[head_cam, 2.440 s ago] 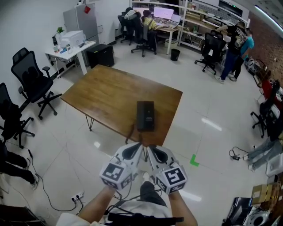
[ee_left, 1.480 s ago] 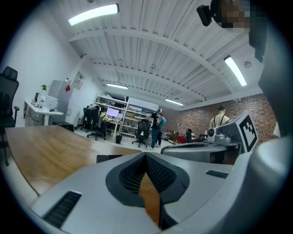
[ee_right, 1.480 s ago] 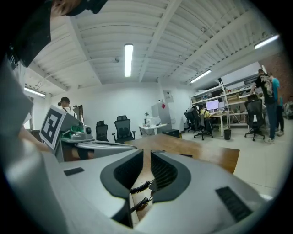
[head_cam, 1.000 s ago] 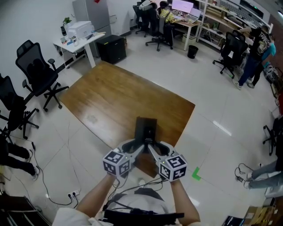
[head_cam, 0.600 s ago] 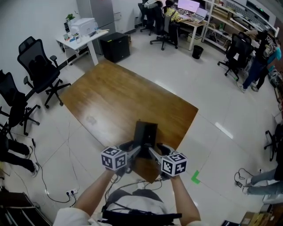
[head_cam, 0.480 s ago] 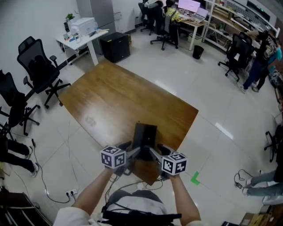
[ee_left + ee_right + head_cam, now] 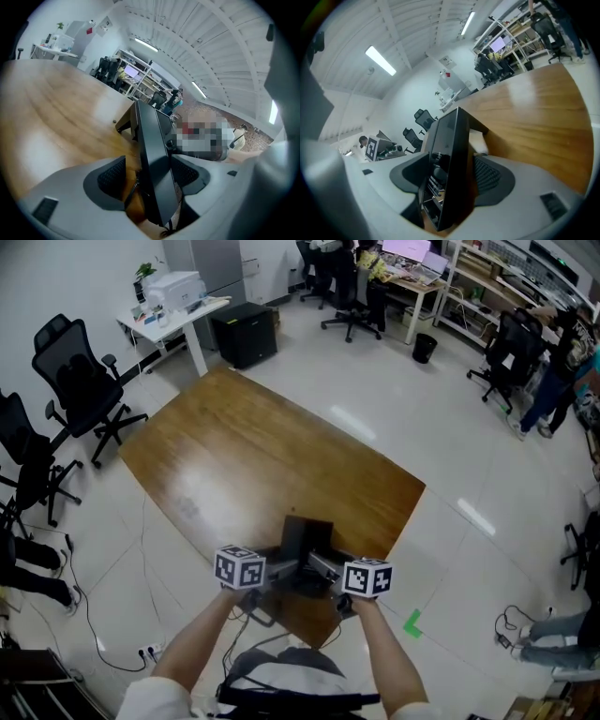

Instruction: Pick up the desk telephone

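Note:
The black desk telephone (image 7: 306, 542) lies on the wooden table (image 7: 244, 451) near its front edge. Both grippers sit low at its near end, side by side. My left gripper (image 7: 282, 570) straddles the phone's left edge (image 7: 152, 140); its jaws are opening, and wood shows between the left pad (image 7: 111, 176) and the phone. My right gripper (image 7: 324, 572) straddles the right edge (image 7: 451, 140), keypad side facing its left pad (image 7: 415, 173); its jaws are opening too, with the phone between them and not pressed. A cord hangs from the phone's near end.
Black office chairs (image 7: 80, 381) stand on the floor left of the table. A white desk with a printer (image 7: 173, 292) and a black cabinet (image 7: 246, 334) are beyond it. People sit and stand at desks at the back. Cables (image 7: 103, 643) trail on the floor at lower left.
Both grippers have sunk from above the phone's near end down to table level, rolled level, and their jaws have spread wider around the phone's edges.

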{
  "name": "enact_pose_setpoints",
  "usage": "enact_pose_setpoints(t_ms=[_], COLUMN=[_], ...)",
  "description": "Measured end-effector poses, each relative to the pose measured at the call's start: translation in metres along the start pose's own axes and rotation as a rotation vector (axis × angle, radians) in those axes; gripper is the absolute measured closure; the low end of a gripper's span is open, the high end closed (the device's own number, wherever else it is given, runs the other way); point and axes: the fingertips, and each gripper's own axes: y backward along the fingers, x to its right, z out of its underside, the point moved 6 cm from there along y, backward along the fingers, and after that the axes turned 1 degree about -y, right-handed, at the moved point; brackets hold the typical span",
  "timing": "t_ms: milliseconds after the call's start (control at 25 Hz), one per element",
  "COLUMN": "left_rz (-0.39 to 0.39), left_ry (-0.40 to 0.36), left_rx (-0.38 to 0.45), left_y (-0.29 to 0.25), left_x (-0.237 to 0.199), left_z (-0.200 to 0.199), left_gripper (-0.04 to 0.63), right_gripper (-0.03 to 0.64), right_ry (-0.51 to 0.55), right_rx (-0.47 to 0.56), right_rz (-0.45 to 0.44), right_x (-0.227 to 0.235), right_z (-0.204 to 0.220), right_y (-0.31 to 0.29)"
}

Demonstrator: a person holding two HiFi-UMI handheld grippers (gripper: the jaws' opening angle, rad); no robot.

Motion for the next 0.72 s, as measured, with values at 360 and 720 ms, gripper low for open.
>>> enact_pose_setpoints(t_ms=[360,720], left_rz=[0.087,0.12], left_ry=[0.004,-0.01], left_rx=[-0.089,-0.07], left_y=[-0.014,-0.015], left_x=[0.0,0.009], left_z=[0.001,-0.005], left_gripper=[0.29,0.354], right_gripper=[0.322,0.341], right_ry=[0.0,-0.015], right_rx=[-0.048,-0.038], right_rz=[-0.067,-0.084], right_x=[-0.001,-0.003], right_z=[0.0,-0.003], right_y=[-0.022,-0.021])
